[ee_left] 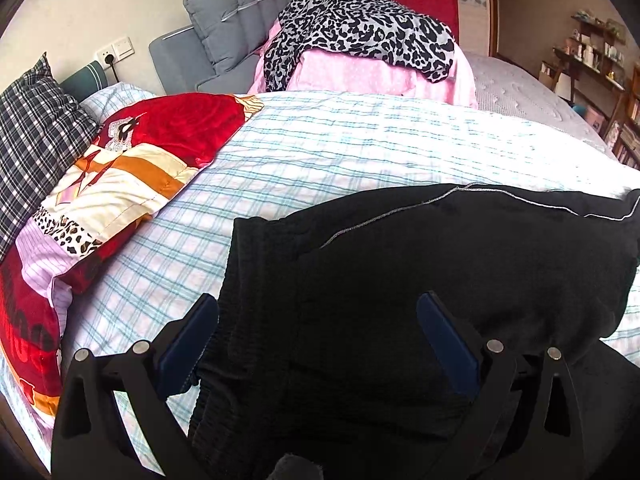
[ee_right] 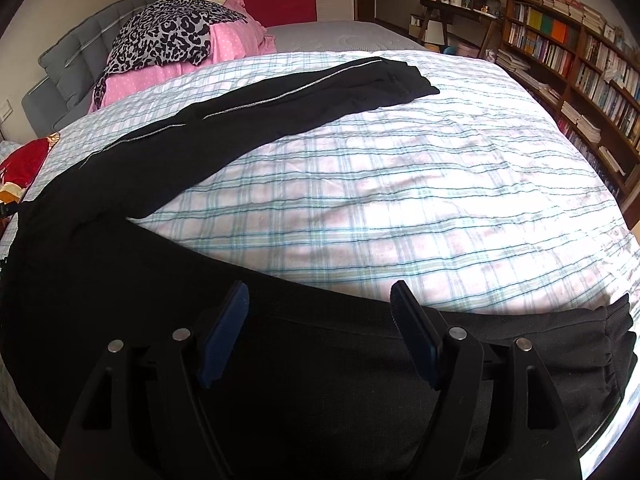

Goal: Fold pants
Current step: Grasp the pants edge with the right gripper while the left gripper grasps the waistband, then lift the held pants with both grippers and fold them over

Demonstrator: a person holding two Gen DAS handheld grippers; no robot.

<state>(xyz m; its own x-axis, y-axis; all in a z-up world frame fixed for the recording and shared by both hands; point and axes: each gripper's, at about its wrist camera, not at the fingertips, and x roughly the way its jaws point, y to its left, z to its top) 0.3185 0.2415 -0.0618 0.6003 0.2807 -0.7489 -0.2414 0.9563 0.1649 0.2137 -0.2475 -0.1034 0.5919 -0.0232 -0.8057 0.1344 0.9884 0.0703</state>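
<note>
Black pants (ee_left: pixel 460 256) with a thin grey side stripe lie spread on the plaid bed cover (ee_left: pixel 320 144). In the left wrist view my left gripper (ee_left: pixel 320 312) is open, its blue pads on either side of the gathered waistband end. In the right wrist view the pants (ee_right: pixel 240 120) form a V: one leg runs to the far right, the other lies across the near edge with its cuff at right. My right gripper (ee_right: pixel 320 300) is open just above that near leg, with nothing held.
A red patterned pillow (ee_left: pixel 132 168) and a dark plaid pillow (ee_left: pixel 36 128) lie left of the pants. A pile of pink and leopard-print bedding (ee_left: pixel 360 48) sits at the head, by the grey headboard (ee_left: pixel 232 20). Bookshelves (ee_right: pixel 580 68) stand right of the bed.
</note>
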